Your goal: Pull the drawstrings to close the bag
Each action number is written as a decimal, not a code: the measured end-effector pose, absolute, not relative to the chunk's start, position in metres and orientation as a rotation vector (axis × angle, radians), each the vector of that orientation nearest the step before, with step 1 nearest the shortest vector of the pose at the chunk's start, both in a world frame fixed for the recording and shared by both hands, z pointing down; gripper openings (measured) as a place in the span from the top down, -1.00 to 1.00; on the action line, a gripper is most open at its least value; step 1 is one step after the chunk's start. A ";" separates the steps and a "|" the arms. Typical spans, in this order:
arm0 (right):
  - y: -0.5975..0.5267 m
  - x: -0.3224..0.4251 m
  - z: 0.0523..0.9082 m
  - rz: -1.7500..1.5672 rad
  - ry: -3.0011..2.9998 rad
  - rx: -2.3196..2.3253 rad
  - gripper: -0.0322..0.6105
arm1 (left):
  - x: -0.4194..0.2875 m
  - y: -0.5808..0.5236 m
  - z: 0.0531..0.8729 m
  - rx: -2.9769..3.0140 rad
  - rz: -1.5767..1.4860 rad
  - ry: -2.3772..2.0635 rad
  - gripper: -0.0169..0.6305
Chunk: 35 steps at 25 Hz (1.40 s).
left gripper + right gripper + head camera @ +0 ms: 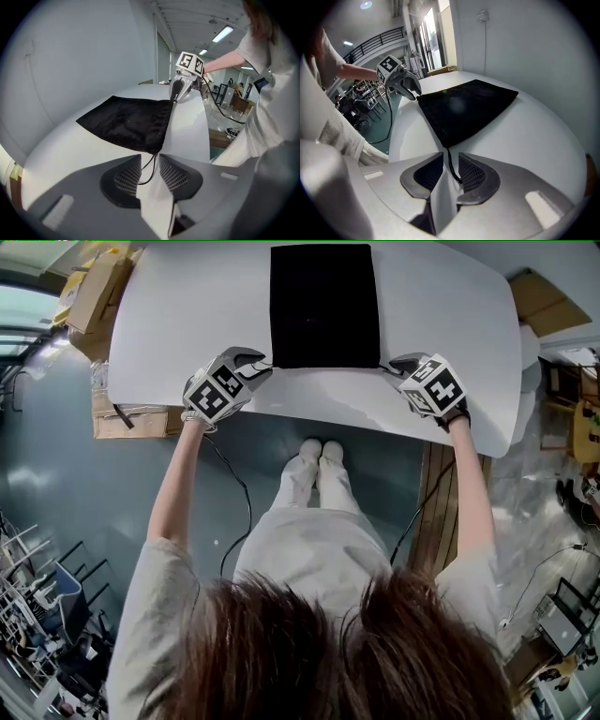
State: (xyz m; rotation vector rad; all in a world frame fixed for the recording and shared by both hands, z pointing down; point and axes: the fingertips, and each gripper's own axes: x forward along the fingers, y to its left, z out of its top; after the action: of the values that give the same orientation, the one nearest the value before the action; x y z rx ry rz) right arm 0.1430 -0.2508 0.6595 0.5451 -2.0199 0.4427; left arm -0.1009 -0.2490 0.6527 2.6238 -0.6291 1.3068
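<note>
**Black bag on white, grey jaws at both corners**

The bag (323,306) is plain matt black, and its drawstrings (149,168) are black as well. The table (187,324) beneath it is plain white. The left gripper (261,363) and right gripper (394,363) have mid-grey shells. Their pads (474,174) are darker grey with a fine mesh-like grid. Each marker cube (217,390) carries black squares on white. The person's shirt (164,615) and trousers (309,549) are pale off-white, and the hair (319,652) is brown. The floor (75,474) is dull blue-grey, and the cardboard boxes (94,287) are tan.
</note>
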 end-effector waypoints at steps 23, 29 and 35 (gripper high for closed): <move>-0.257 0.141 0.670 0.391 -1.973 0.508 0.60 | -0.099 -0.245 0.671 2.481 1.343 -0.540 0.60; -0.257 0.142 0.669 0.379 -1.981 0.511 0.62 | -0.100 -0.242 0.676 2.435 1.351 -0.581 0.69; -0.256 0.144 0.668 0.385 -1.984 0.521 0.69 | -0.100 -0.236 0.681 2.382 1.329 -0.589 0.84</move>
State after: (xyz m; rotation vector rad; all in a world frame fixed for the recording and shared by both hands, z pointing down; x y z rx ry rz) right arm 0.1440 -0.2564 0.6684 0.5213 -1.9838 0.3850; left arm -0.0999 -0.2360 0.6811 2.3820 -0.5887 1.3290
